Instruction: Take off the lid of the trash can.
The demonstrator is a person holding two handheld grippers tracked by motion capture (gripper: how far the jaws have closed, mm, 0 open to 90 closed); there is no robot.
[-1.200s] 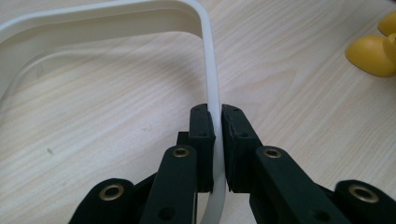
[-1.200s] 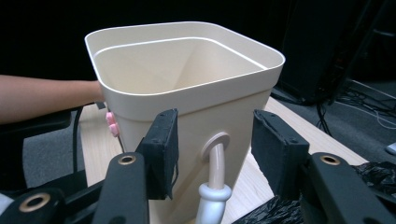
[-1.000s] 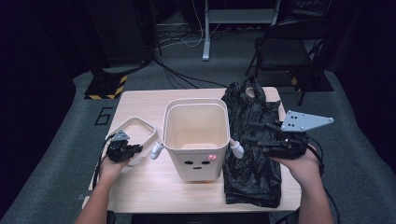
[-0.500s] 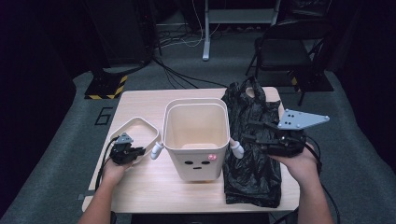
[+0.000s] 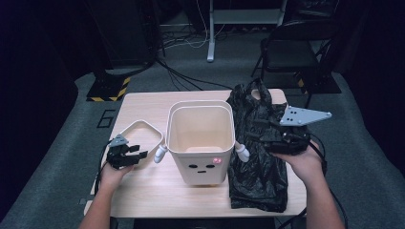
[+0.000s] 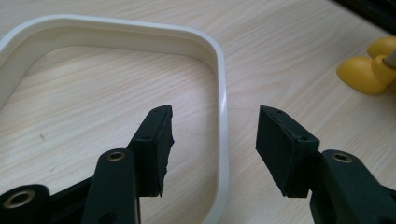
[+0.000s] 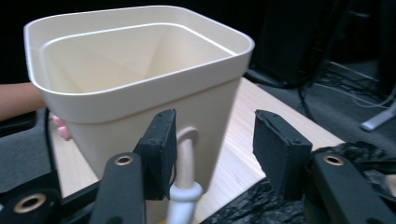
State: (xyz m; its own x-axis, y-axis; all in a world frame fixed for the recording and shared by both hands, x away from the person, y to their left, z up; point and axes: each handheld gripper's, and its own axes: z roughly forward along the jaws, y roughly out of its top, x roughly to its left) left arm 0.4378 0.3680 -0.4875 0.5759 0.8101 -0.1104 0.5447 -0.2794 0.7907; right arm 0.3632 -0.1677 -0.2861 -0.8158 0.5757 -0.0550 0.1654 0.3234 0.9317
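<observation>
A cream bin point(image 5: 200, 143) with a small face stands mid-table, a stubby arm point(image 5: 160, 153) sticking out on each side. Left of it a white square ring point(image 5: 138, 130) lies flat on the wood. My left gripper point(image 5: 142, 156) sits at the ring's near corner. Its jaws have just been opening and now straddle the ring's rim point(image 6: 223, 116) without pressing it. My right gripper point(image 5: 260, 138) hovers over a crumpled black bag point(image 5: 258, 167), open, pointing at the bin point(image 7: 140, 93). The bin's white arm point(image 7: 184, 186) hangs beside its left jaw, untouched.
A yellow rounded part point(image 6: 366, 70) shows at the bin's foot in the left gripper view. The black bag covers the table's right third. A folding chair point(image 5: 291, 52) and floor cables lie beyond the table's far edge point(image 5: 191, 93).
The left gripper's jaws have parted from nearly shut to well apart at the ring's rim. Both hands stay about where they were; the bin, ring and bag have not moved.
</observation>
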